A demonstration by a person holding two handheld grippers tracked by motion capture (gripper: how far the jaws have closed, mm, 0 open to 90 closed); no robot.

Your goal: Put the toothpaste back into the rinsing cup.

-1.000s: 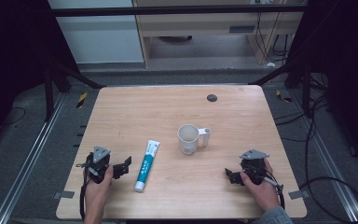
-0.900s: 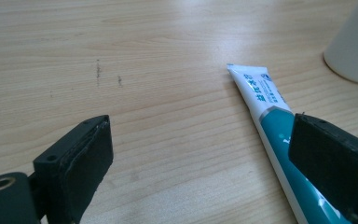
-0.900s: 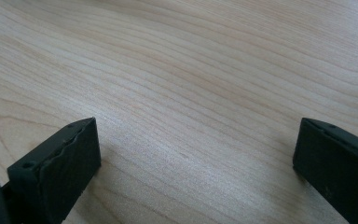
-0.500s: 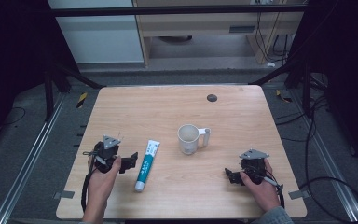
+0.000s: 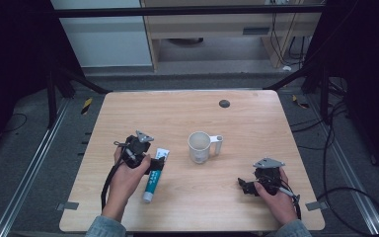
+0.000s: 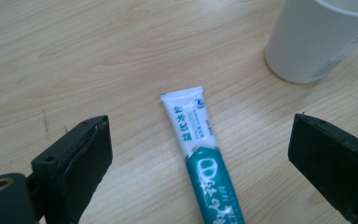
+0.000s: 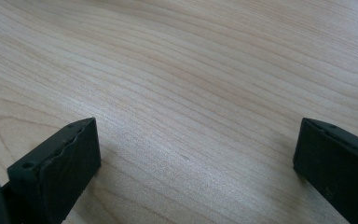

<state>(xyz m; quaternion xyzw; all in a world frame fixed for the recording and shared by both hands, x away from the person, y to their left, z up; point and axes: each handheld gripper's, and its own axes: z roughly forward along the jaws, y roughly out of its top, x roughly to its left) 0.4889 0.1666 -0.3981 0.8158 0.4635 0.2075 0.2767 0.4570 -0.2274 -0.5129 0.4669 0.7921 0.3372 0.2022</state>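
the left gripper (image 6: 200, 154) hovers with jaws wide apart over the toothpaste tube (image 6: 205, 163) lying beside the mug (image 5: 199, 146), seemingly lining up a pick (next: lower and close), while the right gripper (image 7: 196, 168) rests spread wide.

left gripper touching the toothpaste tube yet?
Apart. In the left gripper view the toothpaste tube lies flat on the table between the open jaws of the left gripper, with bare wood showing between the tube and each jaw.
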